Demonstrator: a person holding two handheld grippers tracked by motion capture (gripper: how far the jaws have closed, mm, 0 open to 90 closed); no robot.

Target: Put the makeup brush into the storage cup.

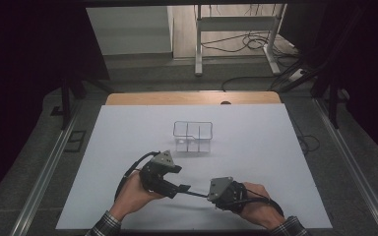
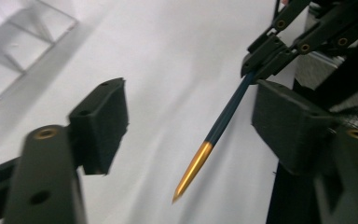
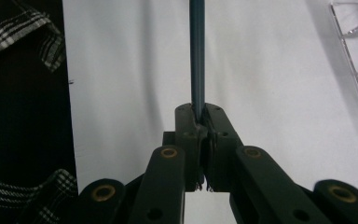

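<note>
dark blue pen (image 2: 226,116), gold tip, held aloft

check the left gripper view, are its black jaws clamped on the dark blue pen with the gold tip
No: the left gripper stands open, the dark blue pen with the gold tip lying untouched between its pads.

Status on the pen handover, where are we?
Done: the right claw is clamped on the dark blue pen, and the left claw stands open around its gold tip, pads off it. In hand: the pen, above the white table. Left, probably: dropping it into the clear organizer.
</note>
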